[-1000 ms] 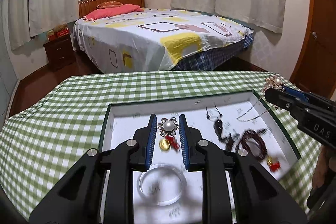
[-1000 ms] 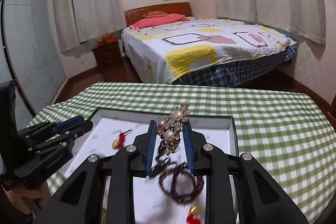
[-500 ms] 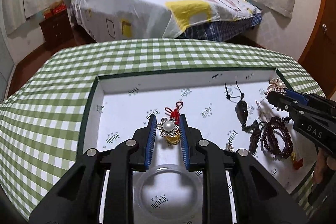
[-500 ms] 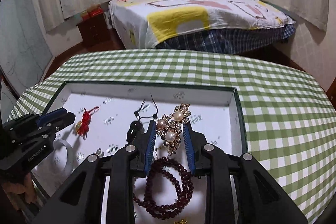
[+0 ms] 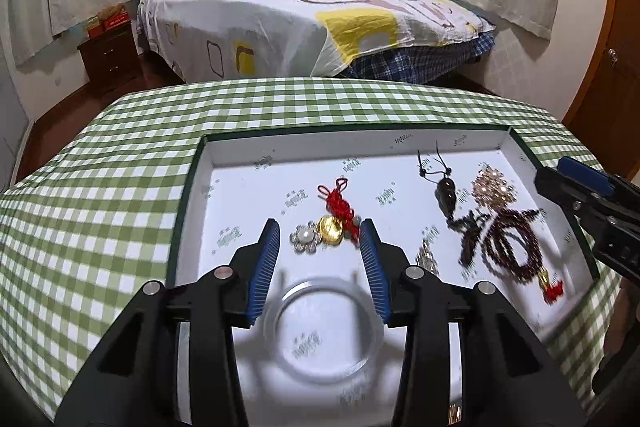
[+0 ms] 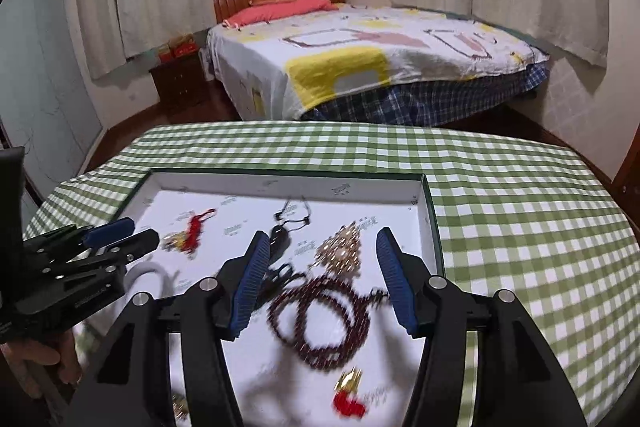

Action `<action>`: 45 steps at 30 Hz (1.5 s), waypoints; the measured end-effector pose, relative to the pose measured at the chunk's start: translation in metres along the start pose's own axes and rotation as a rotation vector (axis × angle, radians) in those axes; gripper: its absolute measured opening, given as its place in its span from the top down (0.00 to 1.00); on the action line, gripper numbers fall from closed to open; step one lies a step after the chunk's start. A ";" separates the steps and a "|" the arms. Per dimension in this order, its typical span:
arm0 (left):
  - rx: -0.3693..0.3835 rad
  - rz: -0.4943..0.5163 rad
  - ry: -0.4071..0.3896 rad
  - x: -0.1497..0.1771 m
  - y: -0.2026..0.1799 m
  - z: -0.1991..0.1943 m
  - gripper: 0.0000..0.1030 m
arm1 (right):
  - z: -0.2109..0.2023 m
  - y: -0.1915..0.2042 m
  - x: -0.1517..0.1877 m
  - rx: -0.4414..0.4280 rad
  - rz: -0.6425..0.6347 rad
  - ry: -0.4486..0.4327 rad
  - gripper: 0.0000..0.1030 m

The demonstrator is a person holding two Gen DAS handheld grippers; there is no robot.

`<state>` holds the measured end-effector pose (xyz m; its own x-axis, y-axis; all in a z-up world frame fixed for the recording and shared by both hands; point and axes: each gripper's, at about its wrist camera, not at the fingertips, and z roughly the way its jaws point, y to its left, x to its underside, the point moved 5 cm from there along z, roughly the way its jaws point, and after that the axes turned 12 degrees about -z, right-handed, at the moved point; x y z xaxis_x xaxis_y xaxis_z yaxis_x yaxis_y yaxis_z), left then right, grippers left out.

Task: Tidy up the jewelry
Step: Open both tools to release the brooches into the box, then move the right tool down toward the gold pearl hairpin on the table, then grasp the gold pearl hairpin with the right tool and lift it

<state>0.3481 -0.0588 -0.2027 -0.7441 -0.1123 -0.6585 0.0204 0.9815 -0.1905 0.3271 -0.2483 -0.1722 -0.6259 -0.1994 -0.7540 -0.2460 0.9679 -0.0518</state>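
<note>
A white tray (image 5: 240,157) with a dark green rim sits on the checked tablecloth and holds the jewelry. My left gripper (image 5: 319,233) is open and empty above a pearl flower brooch (image 5: 303,237), a gold charm on a red knot (image 5: 334,225) and a clear bangle (image 5: 324,331). My right gripper (image 6: 320,245) is open and empty above a gold pearl brooch (image 6: 341,250), which lies in the tray beside a dark red bead bracelet (image 6: 320,323) and a black cord pendant (image 6: 280,237). The gold brooch (image 5: 494,189) also shows in the left wrist view.
The round table (image 6: 520,207) with a green and white checked cloth has its edge close to the tray's right side. A bed (image 5: 312,23) stands beyond the table, with a nightstand (image 5: 108,61) to its left. A wooden door (image 5: 608,51) is at the right.
Both grippers have opened. The pearl flower brooch left the left jaws and lies in the tray. The gold pearl brooch left the right jaws and lies by the bead bracelet.
</note>
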 end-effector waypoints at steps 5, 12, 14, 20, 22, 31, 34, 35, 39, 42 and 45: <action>-0.001 -0.006 -0.015 0.017 0.009 -0.027 0.61 | -0.027 0.023 0.013 -0.039 -0.008 -0.002 0.54; -0.001 -0.039 0.002 0.043 0.022 -0.056 0.61 | -0.039 0.069 0.047 -0.137 -0.019 0.066 0.62; -0.006 -0.047 0.013 0.053 0.027 -0.063 0.61 | -0.038 0.084 0.052 -0.153 -0.053 0.083 0.66; -0.049 -0.026 0.012 0.072 0.038 -0.077 0.61 | -0.032 0.105 0.069 -0.180 -0.069 0.124 0.66; -0.042 -0.044 0.022 0.075 0.042 -0.079 0.61 | -0.028 0.108 0.073 -0.187 -0.066 0.139 0.66; -0.051 -0.067 0.077 0.093 0.057 -0.078 0.61 | -0.017 0.115 0.084 -0.205 -0.062 0.179 0.67; -0.046 -0.082 0.097 0.097 0.060 -0.074 0.61 | -0.017 0.117 0.084 -0.232 -0.054 0.181 0.78; -0.047 -0.081 0.099 0.098 0.059 -0.074 0.61 | -0.017 0.118 0.083 -0.234 -0.056 0.181 0.80; -0.046 -0.081 0.100 0.099 0.059 -0.073 0.61 | -0.016 0.116 0.084 -0.255 -0.026 0.185 0.81; -0.046 -0.081 0.100 0.099 0.059 -0.073 0.61 | -0.015 0.111 0.084 -0.252 -0.014 0.187 0.81; -0.044 -0.080 0.108 0.101 0.058 -0.071 0.61 | -0.013 0.109 0.085 -0.266 0.002 0.199 0.81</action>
<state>0.2269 -0.0019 -0.2284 -0.8100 -0.1752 -0.5596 -0.0695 0.9763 -0.2051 0.2373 -0.1617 -0.2331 -0.7521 -0.2493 -0.6101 -0.4131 0.8996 0.1417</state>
